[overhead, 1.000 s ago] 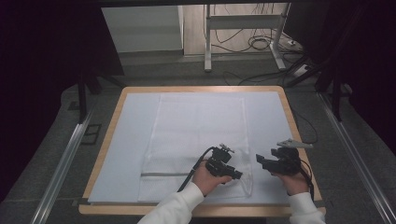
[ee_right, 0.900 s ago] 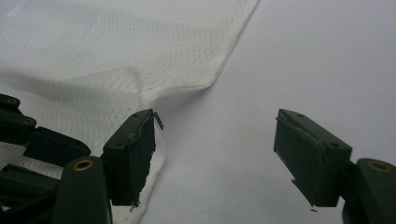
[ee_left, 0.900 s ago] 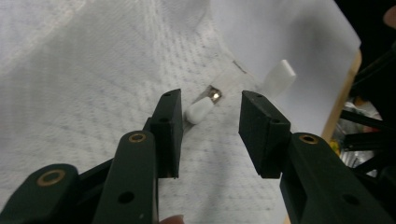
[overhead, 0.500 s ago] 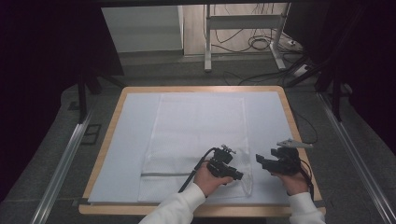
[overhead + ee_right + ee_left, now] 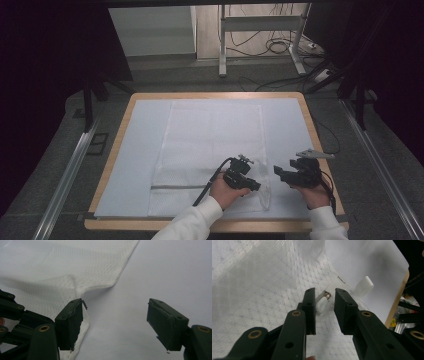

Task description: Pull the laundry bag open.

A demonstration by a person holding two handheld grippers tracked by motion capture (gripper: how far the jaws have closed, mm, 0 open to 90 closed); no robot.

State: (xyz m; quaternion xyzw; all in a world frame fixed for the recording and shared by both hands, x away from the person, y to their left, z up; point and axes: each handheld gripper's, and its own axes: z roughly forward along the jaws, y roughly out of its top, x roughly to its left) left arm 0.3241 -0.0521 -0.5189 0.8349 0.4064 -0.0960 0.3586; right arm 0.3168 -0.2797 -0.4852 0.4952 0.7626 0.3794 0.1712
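**Item 1 – mesh bag** (image 5: 210, 150). We record a white mesh zip bag lying flat on the pale sheet (image 5: 135, 150) that covers the bench (image 5: 117, 131), in the centre of the high view. A grey zip line (image 5: 177, 187) runs across its lower part, towards the lower left of the frame.

**Item 2 – zipper pull** (image 5: 321, 304). A small white tab on a metal slider, seen in the middle of the left gripper view at the bag's near right corner. A second white tab (image 5: 363, 286) lies up and to the right of it.

**Item 3 – left hand-held gripper** (image 5: 248, 184). Lower centre of the high view, over the bag's corner. Its jaws have just been closing; the pull sits between them, against the left-hand jaw, while a gap remains before the other. We count them as apart, not yet clamped.

**Item 4 – right hand-held gripper** (image 5: 280, 173). Lower right of the high view, just beside the bag's right edge. Jaws wide apart, nothing between them; in its own view one jaw stands at the hem (image 5: 117, 277), which curls up slightly.

**Step in hand, by our judgement:** taking hold of the pull in order to work the zip.

**Next move calls for:** finishing the pinch squarely on the small tab, then drawing it along the zip line, with the right hand-held gripper pinning or gripping the hem so the cloth does not bunch.
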